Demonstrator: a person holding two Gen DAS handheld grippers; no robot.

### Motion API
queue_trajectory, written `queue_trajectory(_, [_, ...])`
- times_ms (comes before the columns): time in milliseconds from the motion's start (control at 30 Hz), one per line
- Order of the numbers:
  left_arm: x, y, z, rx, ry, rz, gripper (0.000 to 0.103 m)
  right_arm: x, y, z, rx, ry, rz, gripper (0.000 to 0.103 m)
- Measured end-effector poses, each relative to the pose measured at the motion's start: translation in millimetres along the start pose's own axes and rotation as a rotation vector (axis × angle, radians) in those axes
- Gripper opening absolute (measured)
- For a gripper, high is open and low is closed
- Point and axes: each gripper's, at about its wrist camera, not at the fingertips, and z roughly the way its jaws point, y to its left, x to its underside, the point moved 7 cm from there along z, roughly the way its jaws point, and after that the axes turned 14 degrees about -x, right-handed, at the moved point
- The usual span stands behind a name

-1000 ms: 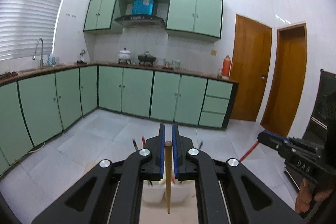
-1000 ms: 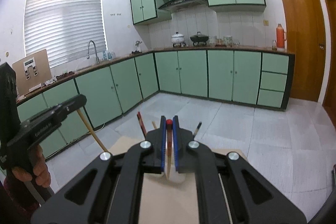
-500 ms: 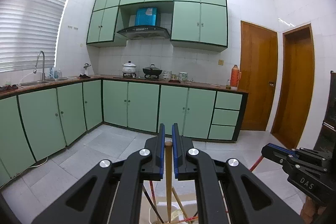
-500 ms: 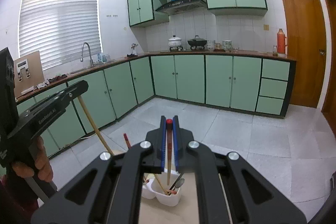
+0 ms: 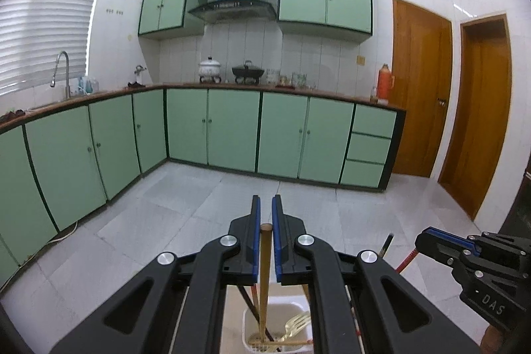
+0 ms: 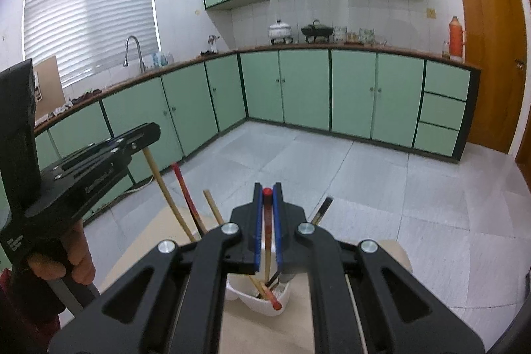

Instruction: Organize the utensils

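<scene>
Both grippers are clamped: left gripper (image 5: 264,221) on a wooden chopstick (image 5: 264,281), right gripper (image 6: 267,204) on a red-tipped chopstick (image 6: 266,221), tips over the white holder (image 6: 262,301). Lower each upright, then release inside it.

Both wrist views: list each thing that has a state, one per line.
left gripper: shut on wooden chopstick, upright, lower end in the white holder.
right gripper: shut on red-tipped chopstick, lower end over the holder.
gold fork: inside holder, leaning.
base cabinet doors: closed.
</scene>
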Motion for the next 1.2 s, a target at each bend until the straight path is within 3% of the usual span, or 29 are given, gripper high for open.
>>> queue_trajectory(167, [23.2,-1.0,11.6,0.002,0.049,0.008,0.007,23.4,1.1,16.4,-0.002,0.060,0.011,0.005])
queue_trajectory(233, [31.9,1.5,13.4,-0.002,0.064,0.007,0.007,31.3,1.4,20.0,0.003,0.077,0.019,0.010])
queue_trajectory(300, [37.7,3.2,12.0,-0.004,0.071,0.005,0.014,37.2,2.4,20.2,0.009,0.086,0.025,0.025])
queue_trajectory(333, [39.1,4.5,10.8,-0.005,0.073,0.002,0.020,38.5,2.6,17.1,0.018,0.074,0.027,0.032])
queue_trajectory(433, [39.5,10.3,3.5,-0.011,0.065,-0.014,0.036,38.1,2.1,3.7,0.039,0.032,0.038,0.041])
queue_trajectory(567, [37.6,19.9,-14.4,-0.029,0.037,-0.035,0.059,37.2,-0.8,-23.3,0.098,-0.035,0.041,0.066])
queue_trajectory(667, [38.3,27.2,-31.9,-0.048,0.014,-0.045,0.077,42.4,-2.8,-43.2,0.120,-0.063,0.046,0.077])
queue_trajectory(767, [42.6,32.0,-51.7,-0.068,-0.005,-0.047,0.089,50.5,-3.0,-60.6,0.142,-0.077,0.048,0.086])
queue_trajectory(933, [54.8,34.3,-81.0,-0.071,-0.013,-0.028,0.097,67.7,-0.9,-84.7,0.198,-0.076,0.034,0.094])
queue_trajectory(1200, [73.0,35.1,-124.0,-0.067,-0.011,-0.018,0.097,95.2,12.1,-113.9,0.207,-0.082,0.057,0.098])
